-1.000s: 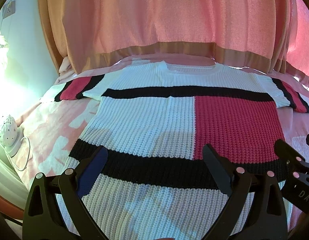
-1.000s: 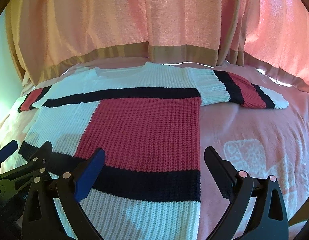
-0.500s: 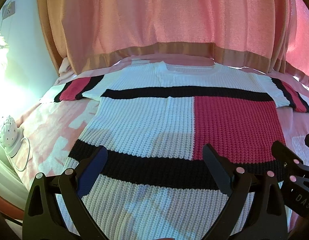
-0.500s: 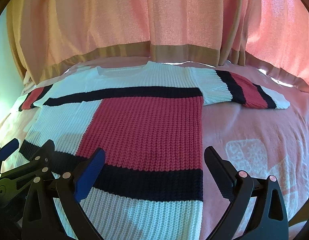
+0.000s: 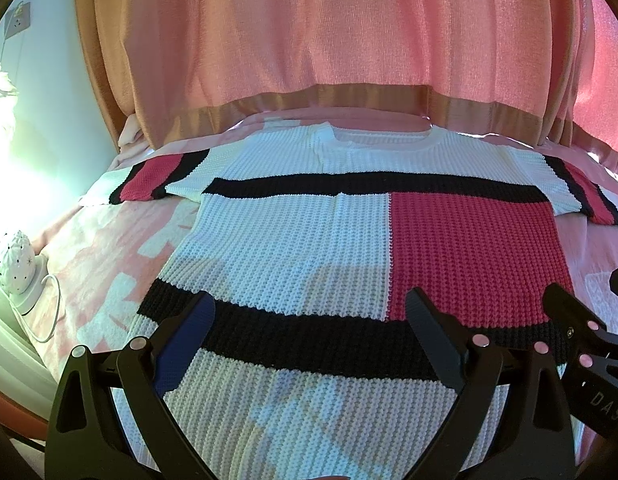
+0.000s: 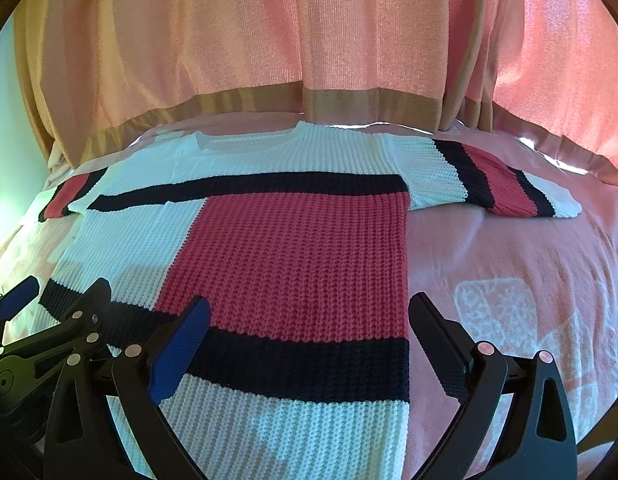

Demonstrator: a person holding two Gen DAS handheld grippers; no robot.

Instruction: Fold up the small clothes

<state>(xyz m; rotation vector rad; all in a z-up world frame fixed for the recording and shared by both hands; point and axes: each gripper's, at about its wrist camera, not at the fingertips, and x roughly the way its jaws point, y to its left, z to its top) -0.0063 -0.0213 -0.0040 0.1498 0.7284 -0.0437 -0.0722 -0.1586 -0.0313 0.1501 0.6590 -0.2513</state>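
Observation:
A knitted short-sleeved sweater (image 5: 293,240) in white, black and red blocks lies flat, front up, on a pink bed, collar at the far side, sleeves spread. It also shows in the right wrist view (image 6: 301,256). My left gripper (image 5: 309,312) is open and empty, hovering over the hem's left half. My right gripper (image 6: 309,316) is open and empty, hovering over the hem's right corner, its right finger beyond the sweater's edge. Each gripper shows at the edge of the other's view.
The pink patterned bedspread (image 6: 509,272) extends to the right of the sweater. Pink curtains (image 5: 329,40) hang behind the bed. A white lamp (image 5: 13,264) with a cord stands left of the bed, beside a pale wall.
Both grippers have drifted very slightly over the hem. The sweater has not moved.

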